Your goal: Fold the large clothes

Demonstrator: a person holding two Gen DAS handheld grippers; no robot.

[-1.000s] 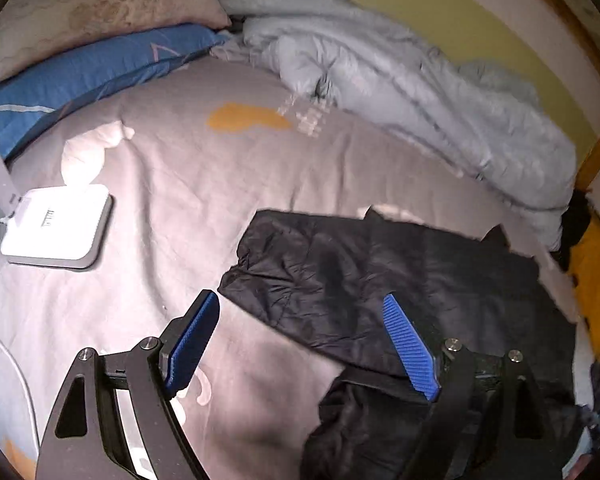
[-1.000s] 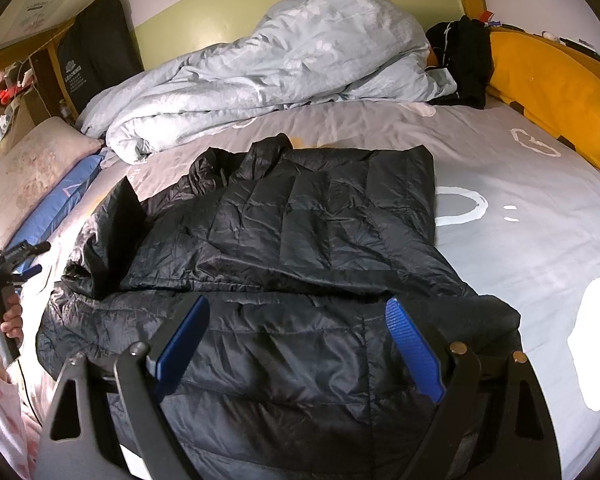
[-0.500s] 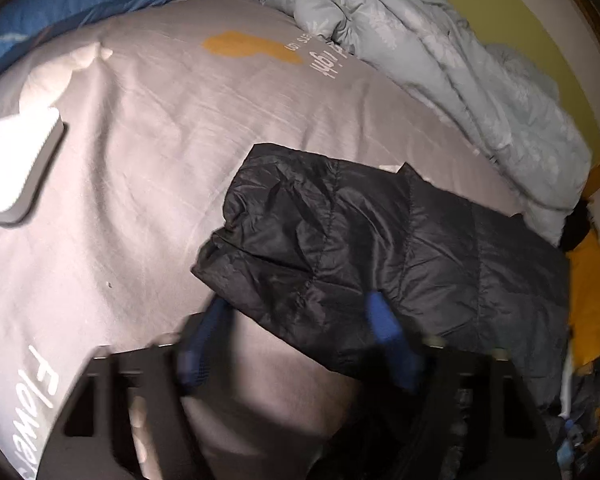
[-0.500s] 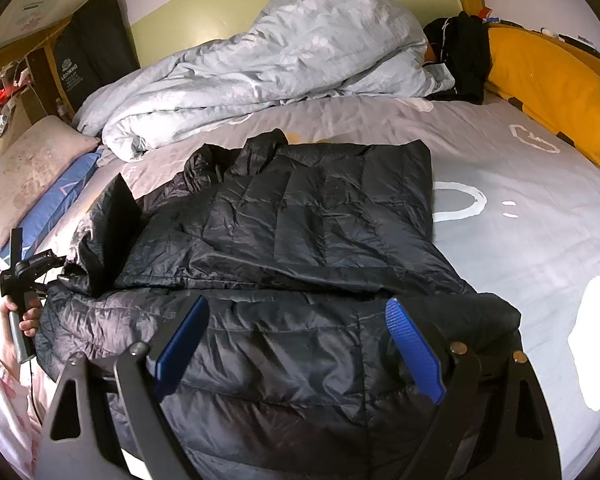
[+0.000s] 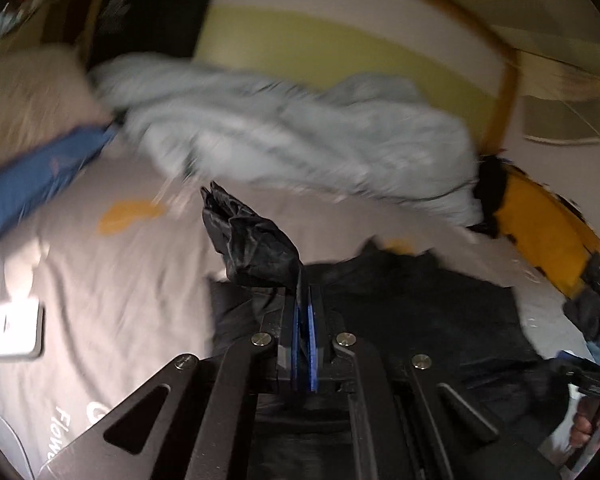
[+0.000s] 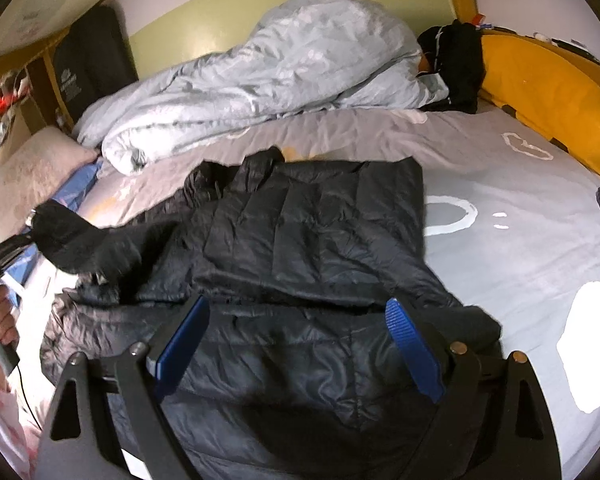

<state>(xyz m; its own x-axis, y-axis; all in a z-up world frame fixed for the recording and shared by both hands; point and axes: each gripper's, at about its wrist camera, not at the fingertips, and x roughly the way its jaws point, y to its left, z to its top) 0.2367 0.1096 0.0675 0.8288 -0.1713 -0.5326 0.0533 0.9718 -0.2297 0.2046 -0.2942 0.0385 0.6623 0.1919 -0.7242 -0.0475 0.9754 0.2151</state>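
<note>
Blue pads of my left hand-held gripper [image 5: 303, 312], spread wide above the bed [image 5: 112, 280] a second ago, are now pressed together on the black jacket [image 6: 300, 240]'s sleeve [image 5: 256, 248] and lifting it, so a sleeve fold across the body seems under way. My right hand-held gripper [image 6: 300, 344] stays spread and empty over the hem. Only the right view shows the whole jacket flat on the bed with the raised sleeve at its left edge; the left view, blurred, shows the pinch close up.

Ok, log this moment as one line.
left tongs: shut on jacket sleeve, lifted | right tongs: open, over black puffer jacket | bed
</note>
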